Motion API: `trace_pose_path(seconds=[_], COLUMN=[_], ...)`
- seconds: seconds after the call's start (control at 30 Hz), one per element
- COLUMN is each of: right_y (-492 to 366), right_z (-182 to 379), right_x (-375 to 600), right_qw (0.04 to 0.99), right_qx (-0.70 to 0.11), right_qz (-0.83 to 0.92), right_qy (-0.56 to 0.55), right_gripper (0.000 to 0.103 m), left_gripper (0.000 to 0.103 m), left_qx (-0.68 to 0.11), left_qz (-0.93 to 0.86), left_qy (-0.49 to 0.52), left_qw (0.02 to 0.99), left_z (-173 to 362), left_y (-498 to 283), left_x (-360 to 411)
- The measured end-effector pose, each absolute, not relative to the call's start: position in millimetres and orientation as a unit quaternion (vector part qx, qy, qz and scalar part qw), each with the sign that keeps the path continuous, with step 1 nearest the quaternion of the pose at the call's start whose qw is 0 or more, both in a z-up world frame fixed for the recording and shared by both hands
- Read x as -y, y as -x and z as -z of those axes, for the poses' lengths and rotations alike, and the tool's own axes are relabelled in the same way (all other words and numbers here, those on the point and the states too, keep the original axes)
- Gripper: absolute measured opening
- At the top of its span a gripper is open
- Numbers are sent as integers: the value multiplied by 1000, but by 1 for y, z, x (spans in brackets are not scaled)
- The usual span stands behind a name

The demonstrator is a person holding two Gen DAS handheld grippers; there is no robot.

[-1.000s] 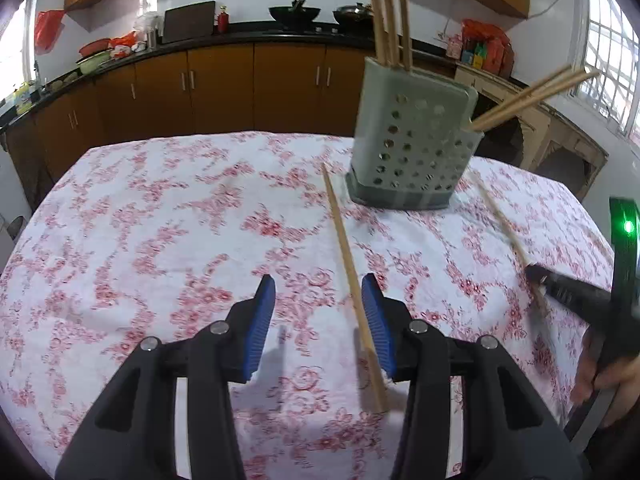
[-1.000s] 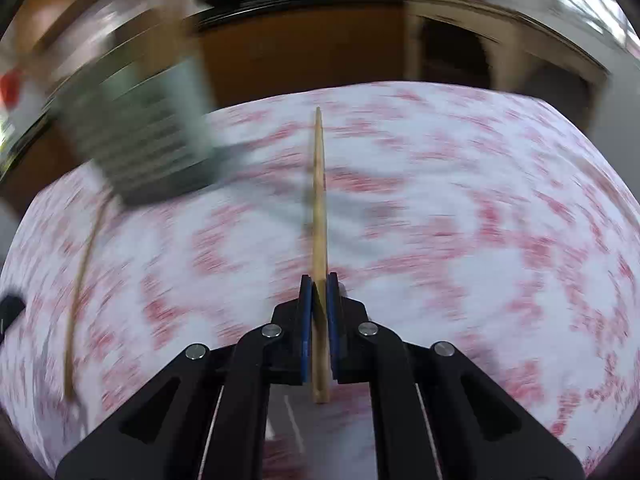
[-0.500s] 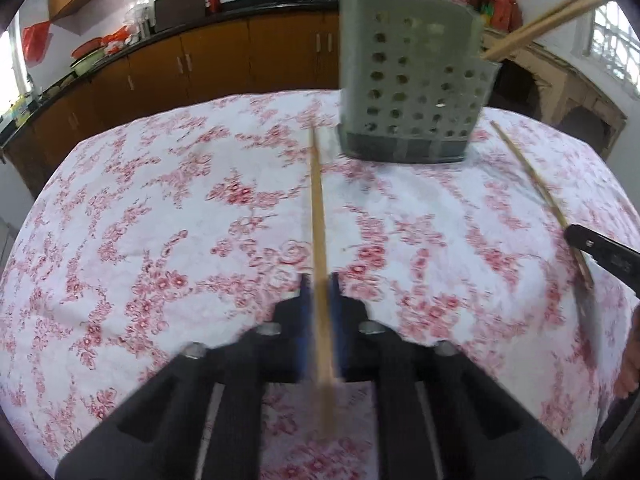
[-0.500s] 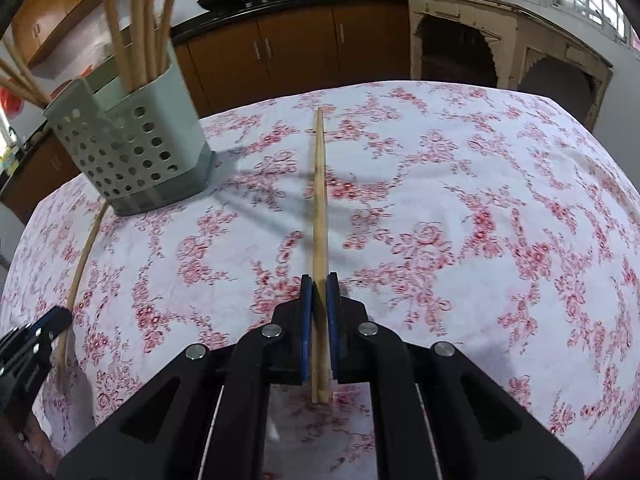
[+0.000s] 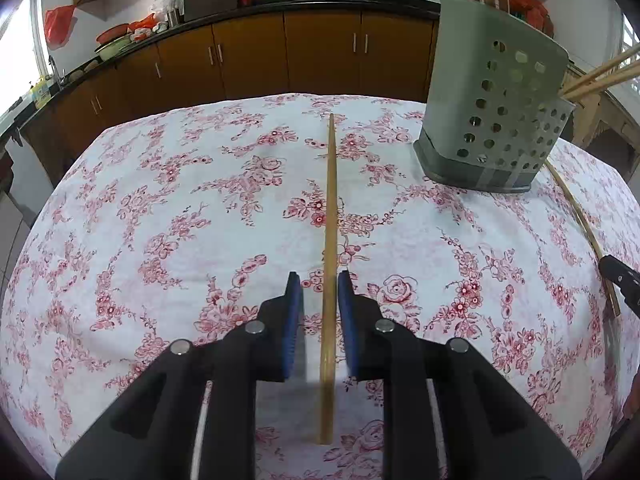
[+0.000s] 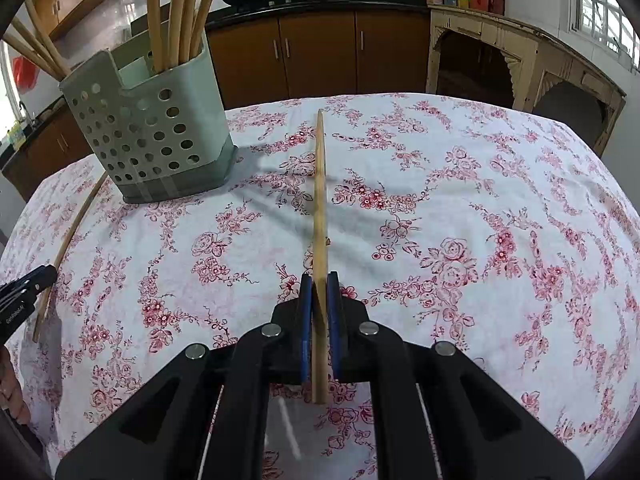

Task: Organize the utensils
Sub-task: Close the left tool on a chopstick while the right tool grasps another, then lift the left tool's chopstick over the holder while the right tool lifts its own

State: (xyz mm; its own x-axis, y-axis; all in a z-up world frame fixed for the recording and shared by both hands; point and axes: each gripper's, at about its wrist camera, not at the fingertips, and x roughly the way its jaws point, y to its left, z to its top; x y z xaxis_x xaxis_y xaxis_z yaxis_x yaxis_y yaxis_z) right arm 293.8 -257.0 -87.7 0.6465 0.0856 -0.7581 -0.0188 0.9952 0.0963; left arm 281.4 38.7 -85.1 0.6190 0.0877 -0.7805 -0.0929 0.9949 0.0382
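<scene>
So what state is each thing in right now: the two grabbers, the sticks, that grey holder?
Left gripper: open, jaws apart.
Left chopstick: between those jaws, unclamped.
Right gripper: shut on right chopstick.
Right chopstick: clamped, pointing forward.
Utensil holder: upright, stored chopsticks standing inside.

A wooden chopstick (image 5: 329,240) lies between the left gripper's (image 5: 320,280) parted pads, pointing straight ahead, with a gap on each side. A second chopstick (image 6: 320,216) sits pinched in the right gripper (image 6: 320,284), also pointing ahead. The grey perforated holder (image 6: 156,136) stands upright ahead-left of the right gripper, chopsticks (image 6: 176,12) sticking out of its top.
</scene>
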Motion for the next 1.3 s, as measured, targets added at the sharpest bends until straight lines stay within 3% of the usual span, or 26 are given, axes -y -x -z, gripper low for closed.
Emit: trace_pose_path(seconds=[0.4,0.93,1.1,1.17,1.23,1.3], right_y=[-293,-294,-291,-290,-289,-288], right_z=[87,87,86,86,87,87], right_x=[257,257,255,256,259,262], right_qw=[907,906,907,906,906,906], right_qx=[-419,-419,-419,-419,-419,-417], right_qz=[-29,-29,-27,-29,-32,-36], right_qy=[-40,-43,-41,-44,-50,-59], right_gripper=[8,9,9,9,8,8], left_gripper=[32,32,32,28,13,9], left_qx=[-434,-434,-433,-433,-433,-432], left_qz=[-52,-52,-35,-30,-19,-16], left_qy=[14,11,-41,-41,-44,-59], left_qw=[899,899,900,900,900,900], left_z=[88,88,87,87,87,87], left_y=[-283,-283,-278,-276,-275,-274], left_x=[-49,-48,-38,-37,-34,-27])
